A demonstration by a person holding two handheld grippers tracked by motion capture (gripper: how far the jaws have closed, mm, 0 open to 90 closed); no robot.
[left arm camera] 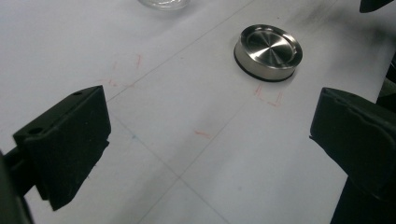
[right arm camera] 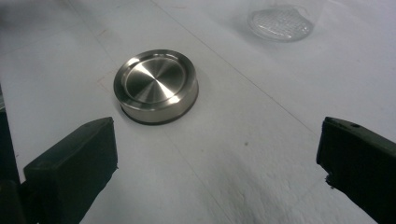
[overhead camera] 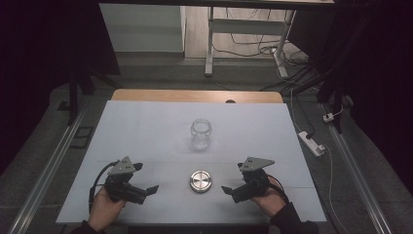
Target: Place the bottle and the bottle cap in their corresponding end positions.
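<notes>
in the left gripper view the glass jar [left arm camera: 163, 3] was cut off by the top edge, only its base showing. in the right gripper view the jar [right arm camera: 280, 22] was blurred and cropped at its upper part. the person's forearms ran off the bottom edge of the high view beneath the surface [overhead camera: 146, 126].

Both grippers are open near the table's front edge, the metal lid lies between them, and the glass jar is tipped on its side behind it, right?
Not quite: the high view shows the glass jar standing upright, mouth up, behind the metal lid. The rest holds.
</notes>
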